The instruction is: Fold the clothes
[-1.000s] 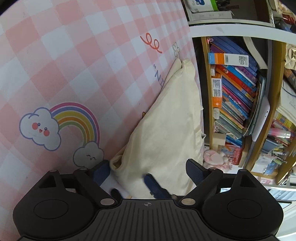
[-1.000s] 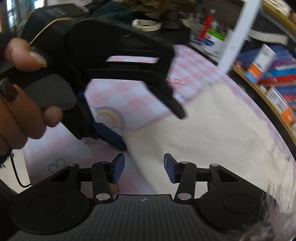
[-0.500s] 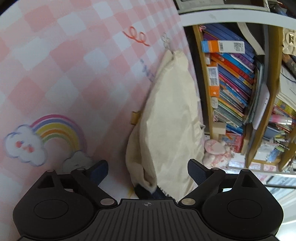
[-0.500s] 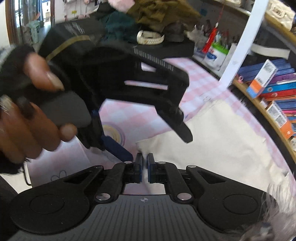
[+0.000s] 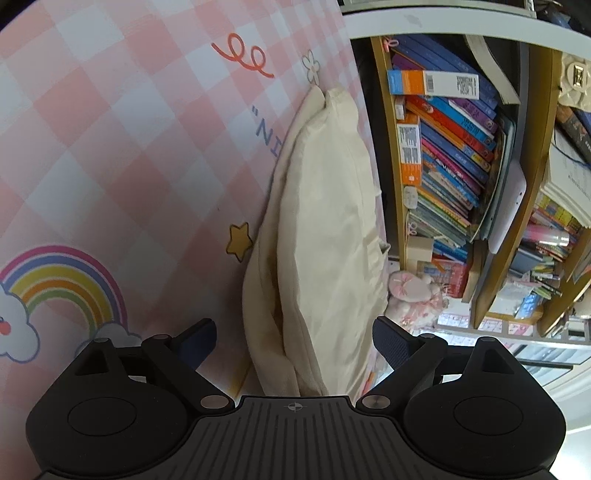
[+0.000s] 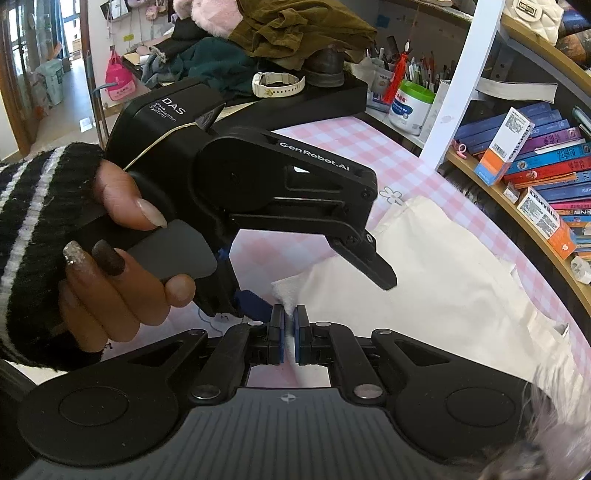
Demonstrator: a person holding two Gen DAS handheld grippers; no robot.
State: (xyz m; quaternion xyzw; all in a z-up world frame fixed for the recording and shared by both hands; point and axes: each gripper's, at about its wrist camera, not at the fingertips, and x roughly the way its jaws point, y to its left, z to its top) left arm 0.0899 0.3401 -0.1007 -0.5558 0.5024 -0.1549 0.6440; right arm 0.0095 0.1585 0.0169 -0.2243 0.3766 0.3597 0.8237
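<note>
A cream garment [image 5: 325, 221] lies in loose folded layers on the pink checked tablecloth [image 5: 110, 147], along the edge by the bookshelf. My left gripper [image 5: 293, 345] is open, its blue pads standing on either side of the garment's near end without gripping it. In the right wrist view, my right gripper [image 6: 290, 325] is shut on a corner of the cream garment [image 6: 443, 280] and holds it raised above the cloth. The left gripper [image 6: 321, 291], held by a hand in a striped sleeve [image 6: 110, 258], hovers open just over that corner.
A bookshelf [image 5: 443, 147] packed with books runs close along the table's far edge. At the back, a heap of clothes [image 6: 295, 29], a white watch [image 6: 279, 83] and a white jar [image 6: 410, 107] stand beyond the tablecloth [image 6: 332, 136].
My right gripper has shut on the garment's corner and lifted it. The garment's near edge has been drawn up into folds. The left gripper has stayed open and shifted slightly over the cloth.
</note>
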